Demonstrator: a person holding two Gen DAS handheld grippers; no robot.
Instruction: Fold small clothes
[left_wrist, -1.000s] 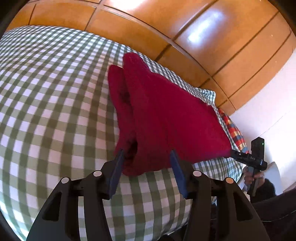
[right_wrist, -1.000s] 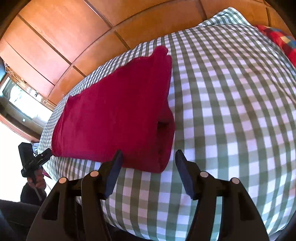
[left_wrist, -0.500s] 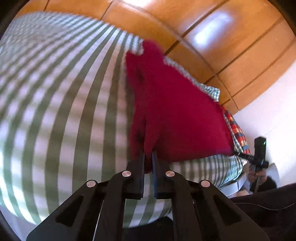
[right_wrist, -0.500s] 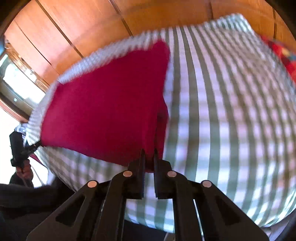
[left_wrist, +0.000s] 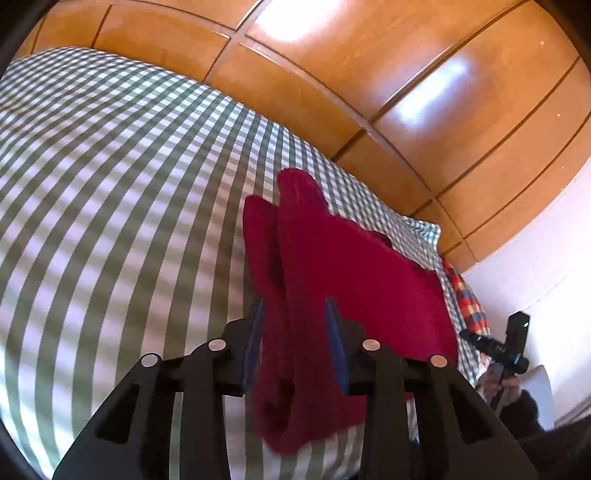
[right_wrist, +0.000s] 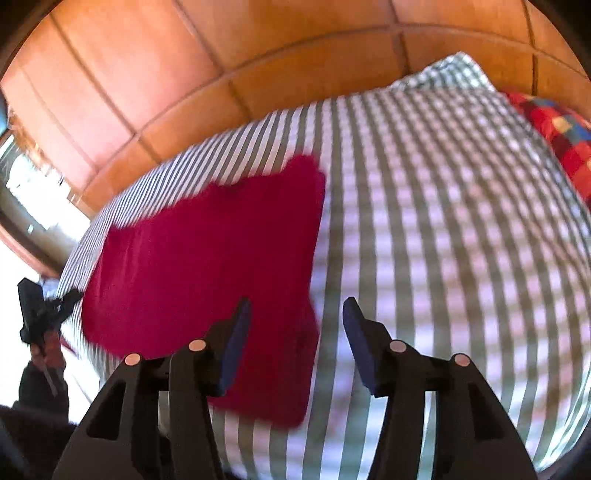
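A bed (left_wrist: 110, 192) under a green-and-white checked cover fills both views, with wooden panelling (left_wrist: 406, 74) beyond its far side. A folded red garment (right_wrist: 207, 266) lies on the cover toward the near edge. The left gripper (left_wrist: 293, 332) has just been opening its jaws, which stand partly apart around the garment's near left corner; whether the pads press it is unclear, while the right gripper (right_wrist: 295, 339), also just opening, stands apart over the near right corner, gripping nothing.
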